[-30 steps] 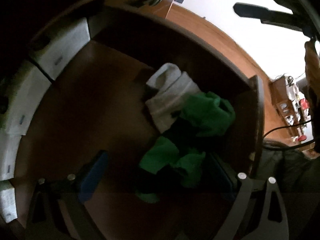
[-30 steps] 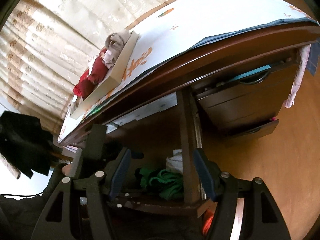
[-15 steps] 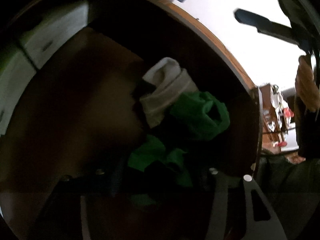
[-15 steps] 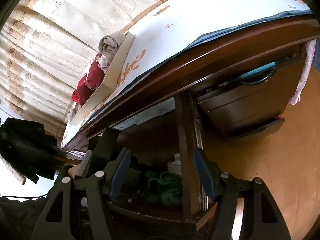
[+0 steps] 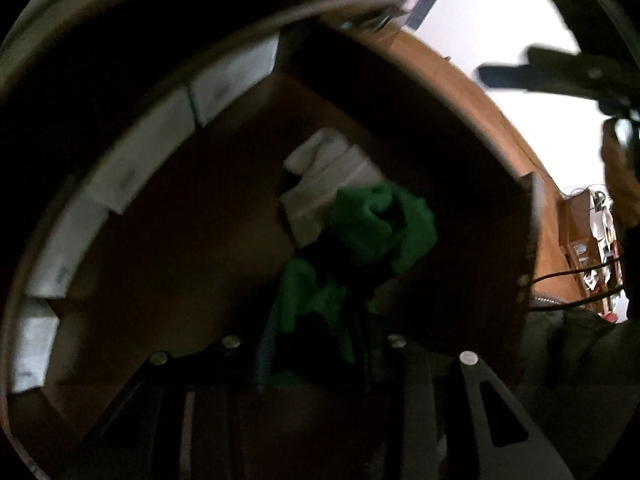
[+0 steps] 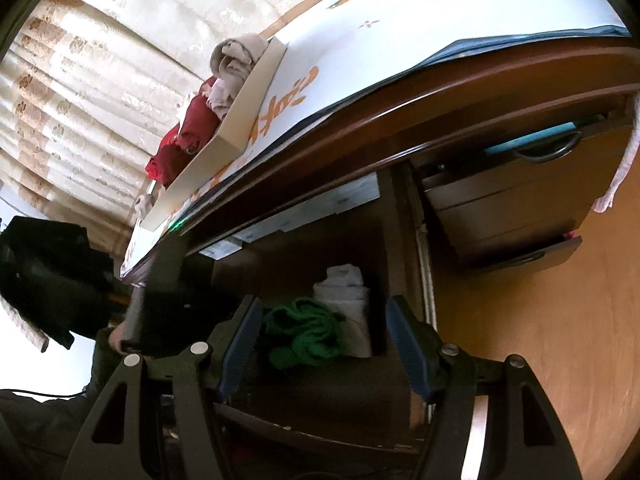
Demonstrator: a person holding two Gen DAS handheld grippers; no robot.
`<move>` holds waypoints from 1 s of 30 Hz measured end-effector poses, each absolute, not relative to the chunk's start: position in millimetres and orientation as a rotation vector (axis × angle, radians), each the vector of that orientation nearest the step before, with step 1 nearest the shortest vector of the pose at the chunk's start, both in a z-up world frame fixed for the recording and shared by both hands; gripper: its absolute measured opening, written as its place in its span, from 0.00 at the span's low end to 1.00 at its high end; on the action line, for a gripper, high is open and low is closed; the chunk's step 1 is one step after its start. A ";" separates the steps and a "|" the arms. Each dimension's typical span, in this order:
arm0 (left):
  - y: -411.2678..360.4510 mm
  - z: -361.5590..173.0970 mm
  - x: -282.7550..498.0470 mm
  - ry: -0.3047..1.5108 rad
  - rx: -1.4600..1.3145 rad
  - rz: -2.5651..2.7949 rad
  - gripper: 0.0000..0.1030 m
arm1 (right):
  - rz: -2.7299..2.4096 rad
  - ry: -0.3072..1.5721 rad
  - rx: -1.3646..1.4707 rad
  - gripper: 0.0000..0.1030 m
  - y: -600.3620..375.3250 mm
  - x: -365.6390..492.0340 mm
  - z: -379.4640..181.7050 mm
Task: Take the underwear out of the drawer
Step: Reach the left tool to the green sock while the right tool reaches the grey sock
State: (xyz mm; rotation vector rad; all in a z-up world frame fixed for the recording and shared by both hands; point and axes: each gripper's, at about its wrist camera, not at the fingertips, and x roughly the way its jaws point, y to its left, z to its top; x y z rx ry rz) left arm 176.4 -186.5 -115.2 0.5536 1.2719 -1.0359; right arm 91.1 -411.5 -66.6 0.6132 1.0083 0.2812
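Both fingers of left hand-held gripper (image 5: 316,356) pinch green underwear (image 5: 376,220) in drawer (image 5: 180,240)

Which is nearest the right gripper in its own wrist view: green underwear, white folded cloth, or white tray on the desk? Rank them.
From the right gripper:
1. green underwear, between the fingers, in the drawer.
2. white folded cloth, just behind it.
3. white tray, up on the desk.

Orange letters run across the white cloth (image 6: 400,40) on the worktop (image 6: 460,112), but they are too bent and hidden to read. No other words show.
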 end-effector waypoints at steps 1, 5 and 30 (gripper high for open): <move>-188.8 -113.3 174.6 1.257 0.564 -1.049 0.34 | 0.287 1.017 0.609 0.65 -408.7 92.7 -68.0; -204.5 -123.5 176.2 1.229 0.617 -1.064 0.55 | 0.287 1.035 0.584 0.65 -400.7 96.4 -71.0; -176.5 -146.9 195.9 1.326 0.493 -1.031 0.24 | 0.222 1.164 0.449 0.65 -348.8 144.2 -108.0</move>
